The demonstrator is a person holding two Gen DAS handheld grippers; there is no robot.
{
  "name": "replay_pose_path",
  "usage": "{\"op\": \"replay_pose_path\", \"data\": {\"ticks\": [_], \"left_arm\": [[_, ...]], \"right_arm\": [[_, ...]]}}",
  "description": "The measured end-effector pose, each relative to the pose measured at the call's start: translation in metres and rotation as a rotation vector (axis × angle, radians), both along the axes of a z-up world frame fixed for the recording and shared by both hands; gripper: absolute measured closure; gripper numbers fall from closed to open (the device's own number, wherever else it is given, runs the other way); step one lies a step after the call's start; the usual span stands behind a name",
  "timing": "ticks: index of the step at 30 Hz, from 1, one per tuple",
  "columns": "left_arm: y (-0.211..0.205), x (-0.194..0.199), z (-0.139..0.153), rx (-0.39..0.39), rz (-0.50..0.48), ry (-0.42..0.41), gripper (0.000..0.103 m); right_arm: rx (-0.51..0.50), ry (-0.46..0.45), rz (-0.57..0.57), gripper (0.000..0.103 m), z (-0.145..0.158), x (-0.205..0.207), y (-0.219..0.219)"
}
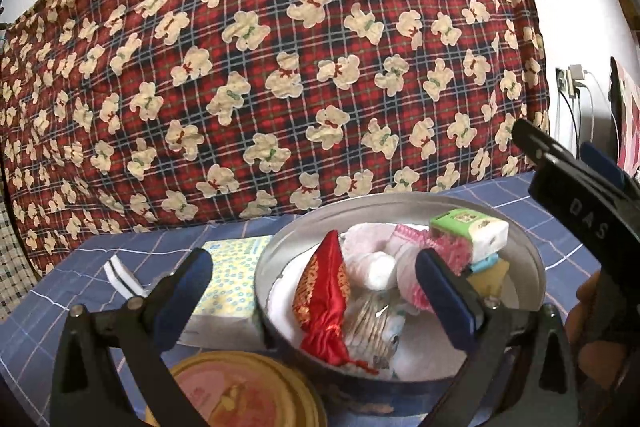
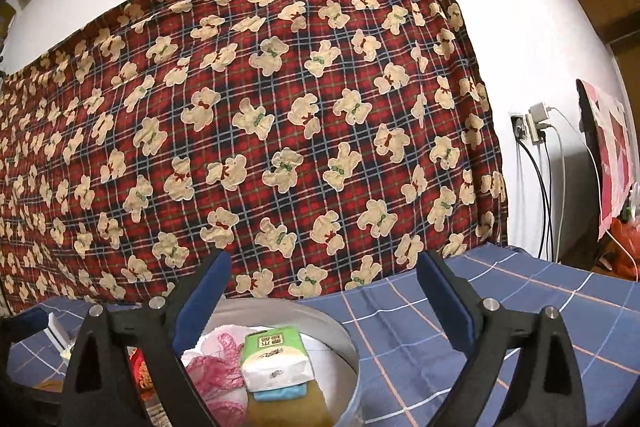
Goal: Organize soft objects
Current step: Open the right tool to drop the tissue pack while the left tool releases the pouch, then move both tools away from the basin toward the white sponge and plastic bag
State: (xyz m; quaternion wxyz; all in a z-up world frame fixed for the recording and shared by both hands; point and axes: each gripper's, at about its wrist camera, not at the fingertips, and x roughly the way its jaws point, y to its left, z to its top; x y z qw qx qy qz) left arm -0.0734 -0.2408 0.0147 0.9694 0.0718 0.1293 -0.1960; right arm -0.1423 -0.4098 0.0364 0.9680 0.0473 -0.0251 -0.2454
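Observation:
A round metal tin (image 1: pixel 520 239) stands on the blue checked cloth and holds several soft things. Among them are a red satin pouch (image 1: pixel 324 291), rolled white cloth (image 1: pixel 376 267), pink mesh (image 1: pixel 448 247) and a green-and-white tissue pack (image 1: pixel 472 227) lying on a yellow sponge (image 1: pixel 486 273). My left gripper (image 1: pixel 316 279) hangs open over the tin's near side and grips nothing. Open too, my right gripper (image 1: pixel 560 147) comes in from the right. In the right wrist view it (image 2: pixel 324 279) is empty above the tin (image 2: pixel 332 323), with the tissue pack (image 2: pixel 276 355) below its left finger.
A flat paper pack with yellow and blue rings (image 1: pixel 232 279) lies left of the tin. A gold and pink lid (image 1: pixel 240 395) sits at the near edge. A red plaid bear-print blanket (image 1: pixel 280 67) hangs behind. Cables and a wall socket (image 2: pixel 532 131) are at the right.

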Motion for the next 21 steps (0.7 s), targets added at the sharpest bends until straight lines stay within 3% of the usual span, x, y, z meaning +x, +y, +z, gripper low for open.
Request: {"op": "replay_pose_path", "data": {"ticks": [7, 21], "left_arm": [[0.014, -0.014, -0.003, 0.039, 0.014, -0.062, 0.0], [0.068, -0.01, -0.007, 0.017, 0.046, -0.037, 0.0]], "right_arm": [[0.014, 0.001, 0.004, 0.007, -0.002, -0.004, 0.006], [0.016, 0.009, -0.039, 0.007, -0.003, -0.012, 0.02]]}}
